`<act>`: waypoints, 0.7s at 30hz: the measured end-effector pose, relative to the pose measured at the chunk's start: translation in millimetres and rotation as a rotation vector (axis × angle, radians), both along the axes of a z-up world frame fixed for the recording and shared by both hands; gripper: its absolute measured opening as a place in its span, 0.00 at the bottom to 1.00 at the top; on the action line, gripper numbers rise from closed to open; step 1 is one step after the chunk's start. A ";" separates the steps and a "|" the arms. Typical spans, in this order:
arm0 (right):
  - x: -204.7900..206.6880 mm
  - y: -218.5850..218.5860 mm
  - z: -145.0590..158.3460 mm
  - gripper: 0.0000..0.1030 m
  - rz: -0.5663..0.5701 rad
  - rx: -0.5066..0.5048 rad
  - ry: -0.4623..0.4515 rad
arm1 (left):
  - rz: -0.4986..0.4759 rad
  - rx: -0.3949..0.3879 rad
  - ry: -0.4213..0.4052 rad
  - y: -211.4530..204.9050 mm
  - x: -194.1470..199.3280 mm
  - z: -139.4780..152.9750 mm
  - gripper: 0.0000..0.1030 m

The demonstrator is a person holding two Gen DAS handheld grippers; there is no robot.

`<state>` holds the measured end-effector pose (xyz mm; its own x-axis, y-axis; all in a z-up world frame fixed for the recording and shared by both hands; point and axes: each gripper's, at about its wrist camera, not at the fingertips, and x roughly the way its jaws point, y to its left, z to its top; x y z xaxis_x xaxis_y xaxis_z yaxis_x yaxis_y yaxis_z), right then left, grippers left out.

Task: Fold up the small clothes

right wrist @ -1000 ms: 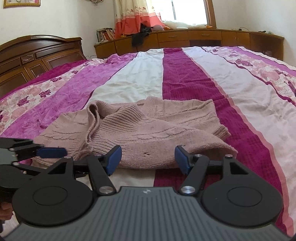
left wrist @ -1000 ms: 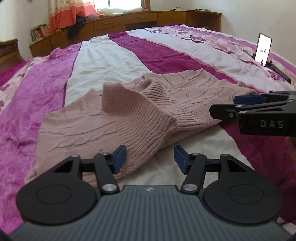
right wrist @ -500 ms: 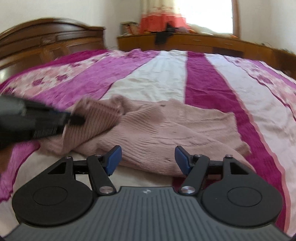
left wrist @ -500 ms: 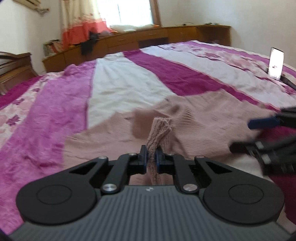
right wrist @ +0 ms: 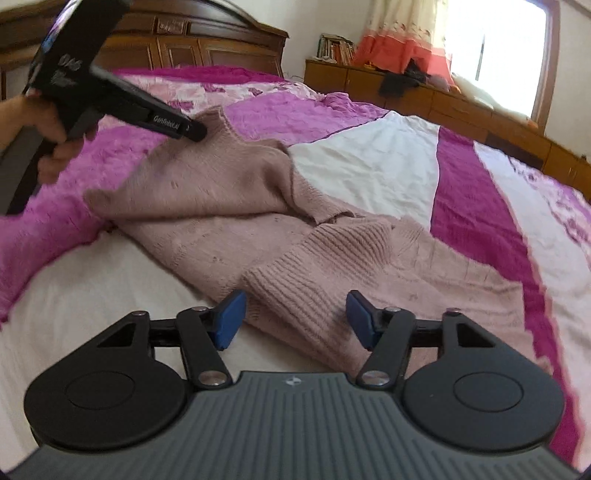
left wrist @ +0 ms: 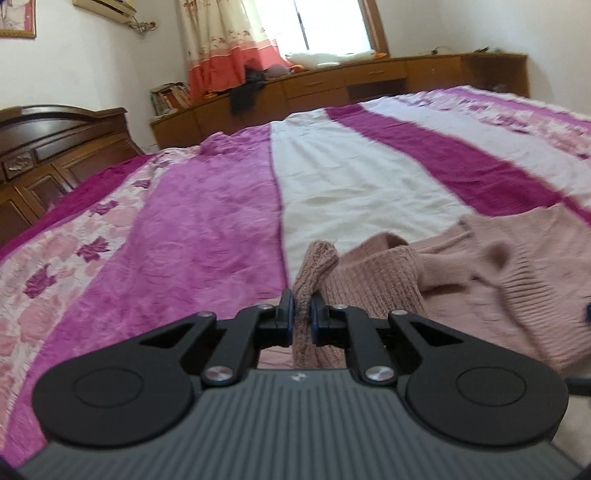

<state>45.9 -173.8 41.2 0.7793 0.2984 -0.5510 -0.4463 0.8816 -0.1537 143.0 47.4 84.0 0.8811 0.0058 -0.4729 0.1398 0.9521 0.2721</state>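
Observation:
A dusty-pink knit sweater (right wrist: 236, 206) lies crumpled on the bed. In the left wrist view its ribbed edge (left wrist: 314, 273) stands up between the blue pads, and my left gripper (left wrist: 302, 314) is shut on it. From the right wrist view, the left gripper (right wrist: 192, 131) holds that edge lifted at the upper left, with a hand (right wrist: 44, 129) on its grip. My right gripper (right wrist: 292, 319) is open, low over the bed, with a ribbed cuff (right wrist: 306, 280) of the sweater lying between its fingers, untouched.
The bedspread (left wrist: 207, 221) has magenta, pink floral and cream stripes. A dark wooden headboard (right wrist: 207, 48) stands at the far end. Wooden cabinets (left wrist: 369, 85) with books and clothes run under the curtained window (left wrist: 325, 26).
My left gripper went from open to shut on the sweater's ribbed edge, then lifted it and carried it leftward. The right gripper stayed open and swung toward the cuff.

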 end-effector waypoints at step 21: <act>95.0 -93.2 46.4 0.12 -0.255 -0.123 -0.130 | 0.068 0.110 0.016 31.0 81.8 -27.9 0.10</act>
